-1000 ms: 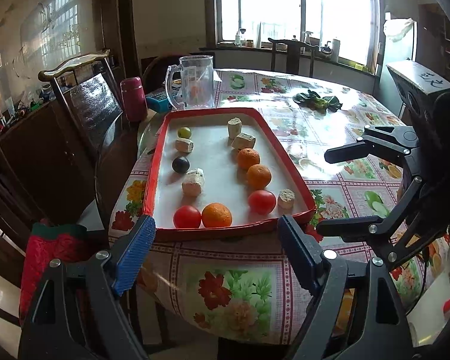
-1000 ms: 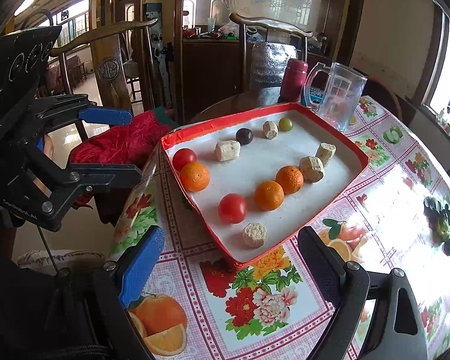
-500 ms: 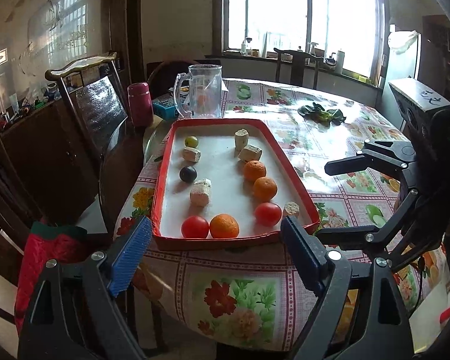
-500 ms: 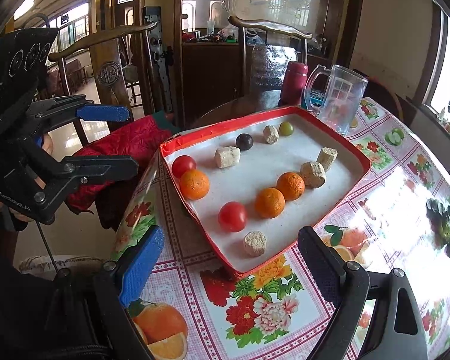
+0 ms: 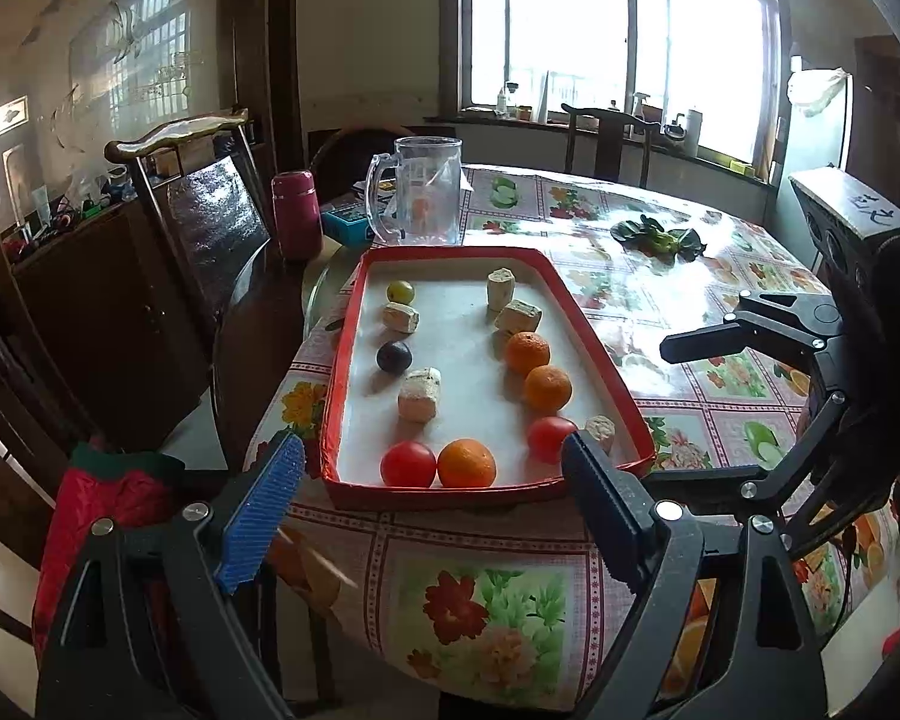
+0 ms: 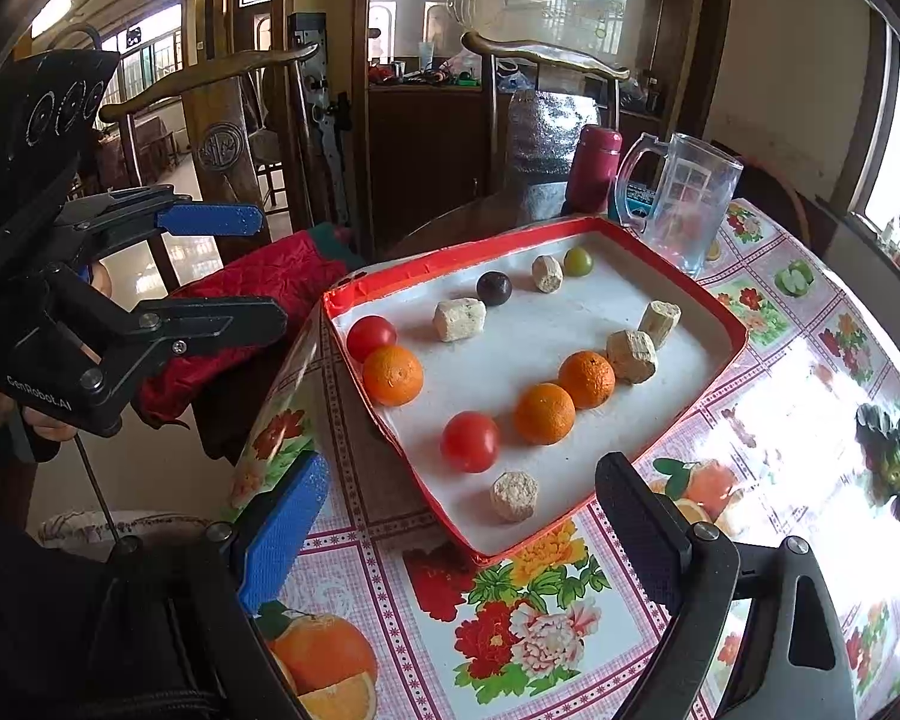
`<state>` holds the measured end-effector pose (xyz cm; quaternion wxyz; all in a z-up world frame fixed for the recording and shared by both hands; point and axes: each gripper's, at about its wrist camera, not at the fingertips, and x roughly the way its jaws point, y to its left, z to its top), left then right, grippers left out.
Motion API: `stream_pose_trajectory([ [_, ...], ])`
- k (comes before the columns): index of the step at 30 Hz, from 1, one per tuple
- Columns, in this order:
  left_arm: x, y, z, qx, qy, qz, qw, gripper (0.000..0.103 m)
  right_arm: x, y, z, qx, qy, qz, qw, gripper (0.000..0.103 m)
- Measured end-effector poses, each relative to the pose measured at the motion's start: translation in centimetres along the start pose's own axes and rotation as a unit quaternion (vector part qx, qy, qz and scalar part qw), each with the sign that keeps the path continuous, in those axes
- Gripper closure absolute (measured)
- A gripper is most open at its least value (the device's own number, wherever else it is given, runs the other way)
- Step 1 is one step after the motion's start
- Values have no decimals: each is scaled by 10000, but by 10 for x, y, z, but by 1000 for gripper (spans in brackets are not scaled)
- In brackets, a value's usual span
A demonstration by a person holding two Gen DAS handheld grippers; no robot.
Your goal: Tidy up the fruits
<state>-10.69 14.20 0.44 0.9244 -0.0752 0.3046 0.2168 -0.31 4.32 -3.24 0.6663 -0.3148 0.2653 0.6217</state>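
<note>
A red-rimmed tray (image 5: 486, 495) (image 6: 732, 324) sits at the table's near edge. It holds three oranges (image 5: 467, 463) (image 6: 392, 375), two red tomatoes (image 5: 408, 464) (image 6: 470, 441), a dark plum (image 5: 393, 356) (image 6: 494, 288), a green fruit (image 5: 400, 291) (image 6: 578, 261) and several pale cork-like chunks (image 5: 419, 395) (image 6: 514, 496). My left gripper (image 5: 432, 510) is open and empty, in front of the tray's near rim. My right gripper (image 6: 468, 534) is open and empty, at the tray's corner by the lone chunk. Each gripper shows in the other's view, the right one (image 5: 708, 408) and the left one (image 6: 252, 267).
A clear glass jug (image 5: 420, 198) (image 6: 687, 204) and a maroon flask (image 5: 297, 213) (image 6: 591, 168) stand behind the tray. Green leaves (image 5: 660, 237) (image 6: 894, 468) lie on the floral tablecloth. Wooden chairs (image 5: 198, 204) and a red cushion (image 6: 258, 294) crowd the table's left side.
Both grippers have moved a little closer to the tray, which now looks larger and nearer. Both stay open. Nothing in the tray has moved.
</note>
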Motion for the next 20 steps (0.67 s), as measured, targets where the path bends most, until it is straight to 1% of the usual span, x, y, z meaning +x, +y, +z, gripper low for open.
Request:
stream_pose_trajectory([
  [3, 1, 1, 0, -29, 7, -18, 10000, 15, 0, 0, 0, 0, -4, 2, 10000, 11],
  [12, 1, -3, 0, 49, -3, 78, 10000, 15, 1, -1, 0, 2, 9, 31, 10000, 11],
  [16, 3, -7, 2, 43, 39, 36, 10000, 15, 2, -3, -2, 51, 3, 37, 10000, 11],
  [20, 5, -13, 8, 48, 130, 16, 9999, 15, -4, -10, -12, 162, 35, -83, 9998, 11],
])
